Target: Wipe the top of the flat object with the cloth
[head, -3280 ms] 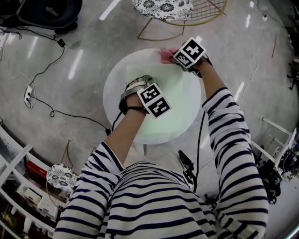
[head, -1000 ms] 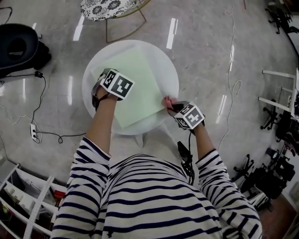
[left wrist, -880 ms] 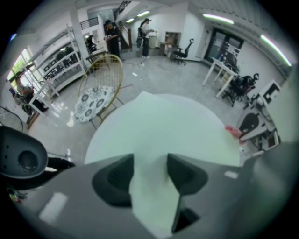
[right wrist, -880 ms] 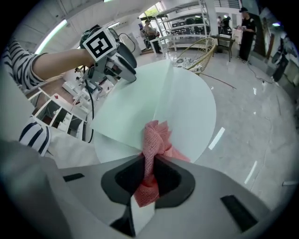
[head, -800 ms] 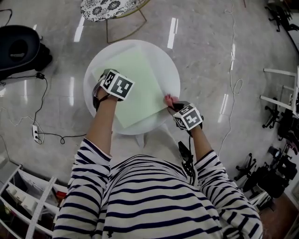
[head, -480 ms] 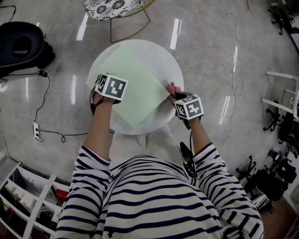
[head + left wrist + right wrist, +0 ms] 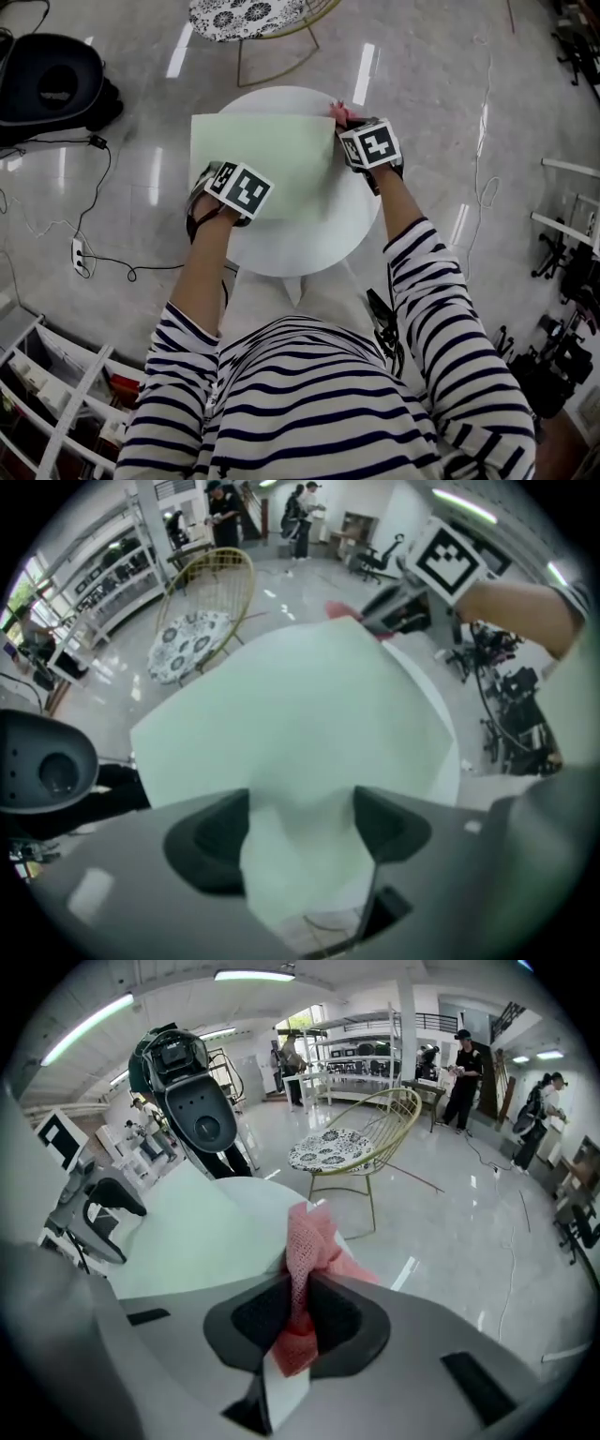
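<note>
Person in a striped top (image 7: 309, 403) is standing over a round white table (image 7: 309, 239), working a gripper in each hand. A pale green flat sheet (image 7: 262, 150) is lying on the far left part of the tabletop, with its left side sticking out past the tabletop's left edge.

The left gripper (image 7: 300, 829) is sitting at the sheet's near edge, toward the left. Its jaws are opening, spread wide, with the near edge of the sheet lying between them and the pads not pressing on it.

The right gripper (image 7: 302, 1312) is reaching to the sheet's far right corner, near the far edge of the tabletop. Its jaws are pressed together, pinching a pink mesh cloth (image 7: 309, 1241). The cloth is bunching up out of the jaws and hanging right at that corner. Can't tell whether it is actually touching the sheet.

On the floor beyond the table, a gold wire chair with a patterned cushion (image 7: 248, 14) is standing. A black rounded machine (image 7: 56, 84) is sitting off to the far left, with a cable (image 7: 103, 253) trailing across the glossy floor.
</note>
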A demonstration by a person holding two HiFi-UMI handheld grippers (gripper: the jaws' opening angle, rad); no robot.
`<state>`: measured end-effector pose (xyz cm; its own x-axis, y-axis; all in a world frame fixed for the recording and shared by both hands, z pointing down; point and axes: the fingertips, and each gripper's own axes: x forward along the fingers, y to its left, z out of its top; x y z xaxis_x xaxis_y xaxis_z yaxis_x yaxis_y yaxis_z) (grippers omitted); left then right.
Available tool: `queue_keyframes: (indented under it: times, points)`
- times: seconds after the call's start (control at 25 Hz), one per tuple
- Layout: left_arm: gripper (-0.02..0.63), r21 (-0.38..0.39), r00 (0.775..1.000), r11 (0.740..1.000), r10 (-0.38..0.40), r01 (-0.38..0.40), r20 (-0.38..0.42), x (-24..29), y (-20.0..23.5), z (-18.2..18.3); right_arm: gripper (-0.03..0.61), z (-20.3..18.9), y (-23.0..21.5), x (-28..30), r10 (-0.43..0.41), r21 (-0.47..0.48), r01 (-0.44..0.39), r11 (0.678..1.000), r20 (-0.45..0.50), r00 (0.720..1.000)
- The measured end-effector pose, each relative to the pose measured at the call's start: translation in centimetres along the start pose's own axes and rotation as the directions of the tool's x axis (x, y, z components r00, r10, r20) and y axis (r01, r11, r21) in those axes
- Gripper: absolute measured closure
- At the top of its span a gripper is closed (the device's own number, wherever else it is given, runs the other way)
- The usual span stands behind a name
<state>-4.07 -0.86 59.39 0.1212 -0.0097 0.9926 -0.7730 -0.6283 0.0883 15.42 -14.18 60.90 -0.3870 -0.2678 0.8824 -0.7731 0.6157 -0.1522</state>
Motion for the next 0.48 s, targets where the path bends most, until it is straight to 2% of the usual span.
queue_keyframes:
  times: [0.28, 0.48]
  points:
    - [0.256, -0.152, 0.997, 0.988, -0.009, -0.002, -0.07, 0.4, 2.3, -0.2, 0.528, 4.7, 1.4, 2.2, 0.026, -0.166, -0.03, 0.986, -0.029, 0.999]
    - [0.255, -0.199, 0.997, 0.98, -0.008, -0.006, -0.07, 0.3, 2.4, 0.3, 0.528, 2.5, 3.2, 1.3, 0.054, -0.346, -0.085, 0.934, -0.099, 0.994]
